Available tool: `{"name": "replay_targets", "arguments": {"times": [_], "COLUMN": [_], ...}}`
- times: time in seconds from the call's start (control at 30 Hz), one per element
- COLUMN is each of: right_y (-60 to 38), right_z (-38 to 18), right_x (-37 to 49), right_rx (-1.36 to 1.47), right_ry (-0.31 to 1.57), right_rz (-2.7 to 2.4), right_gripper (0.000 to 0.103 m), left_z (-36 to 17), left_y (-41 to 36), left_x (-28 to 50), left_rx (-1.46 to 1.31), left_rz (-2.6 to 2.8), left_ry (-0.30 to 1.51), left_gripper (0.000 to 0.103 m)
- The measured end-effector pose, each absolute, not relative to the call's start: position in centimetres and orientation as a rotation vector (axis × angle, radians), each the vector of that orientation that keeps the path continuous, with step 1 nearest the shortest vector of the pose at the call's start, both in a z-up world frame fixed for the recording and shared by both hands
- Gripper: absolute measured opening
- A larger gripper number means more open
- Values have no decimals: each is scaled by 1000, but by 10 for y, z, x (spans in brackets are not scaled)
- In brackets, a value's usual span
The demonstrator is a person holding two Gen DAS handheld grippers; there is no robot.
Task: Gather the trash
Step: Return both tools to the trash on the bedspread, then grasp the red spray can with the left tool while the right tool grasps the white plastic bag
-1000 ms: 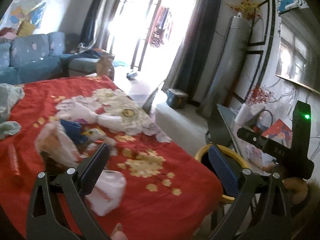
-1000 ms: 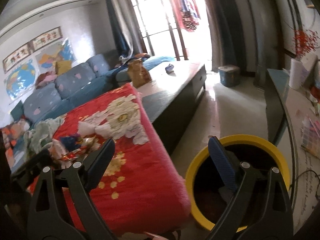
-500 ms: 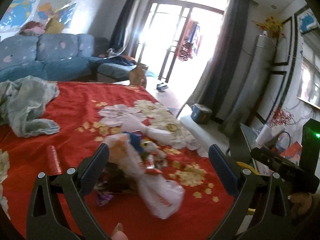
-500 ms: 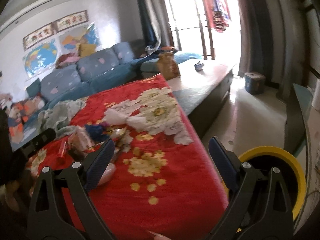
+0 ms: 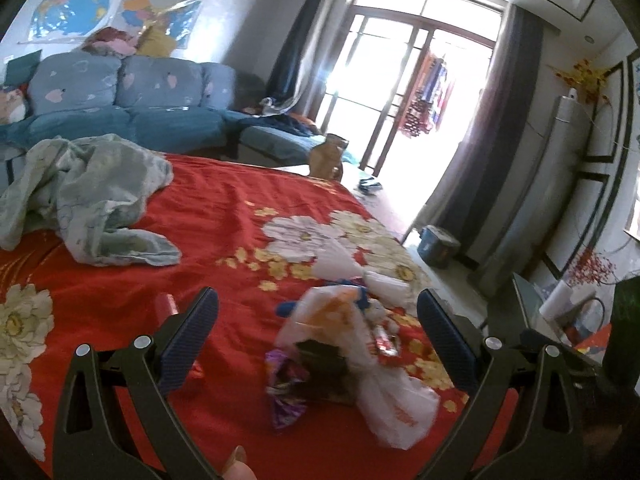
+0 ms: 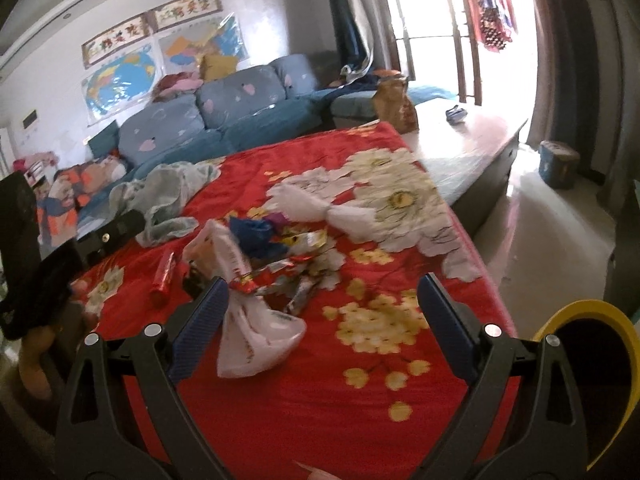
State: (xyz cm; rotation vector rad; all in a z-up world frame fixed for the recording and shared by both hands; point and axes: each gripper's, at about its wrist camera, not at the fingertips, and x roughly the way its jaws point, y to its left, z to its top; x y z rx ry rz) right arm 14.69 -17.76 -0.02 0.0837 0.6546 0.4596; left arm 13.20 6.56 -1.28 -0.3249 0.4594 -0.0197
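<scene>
With both hand-held grippers, left (image 5: 318, 332) and right (image 6: 320, 314), wide and empty, pinch the white bag (image 5: 384, 400) at its bunched middle.

Hard daylight pours through the tall glass balcony doors (image 5: 404, 92) at one o'clock in both views, blowing them out to white glare and washing the pale floor (image 6: 556, 216) beneath. The red floral bedspread (image 5: 240, 216) is evenly lit with soft shadows. The crumpled white plastic bag (image 5: 384, 396) is smeared by motion blur, and fisheye bending darkens the corners.
</scene>
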Motion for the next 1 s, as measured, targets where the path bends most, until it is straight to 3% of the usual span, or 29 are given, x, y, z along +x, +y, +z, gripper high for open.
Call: {"name": "replay_targets", "arguments": {"times": [0.83,0.93,1.0], "right_y": [-97,-93,-91], "right_z": [-60,-64,-66], "right_x": [154,155,155], "right_rx": [-68,-81,-91], "right_ry": [822,825,826], "right_rz": [574,576,573], "right_gripper": [87,87,87], "left_z": [-76,-86,-92], "left_y": [150,149,148], "left_x": [148,151,153], "left_rx": [-506,-522,-538], "left_rz": [183,167,156], "left_ry": [635,666,685], "left_gripper": [95,80,76]}}
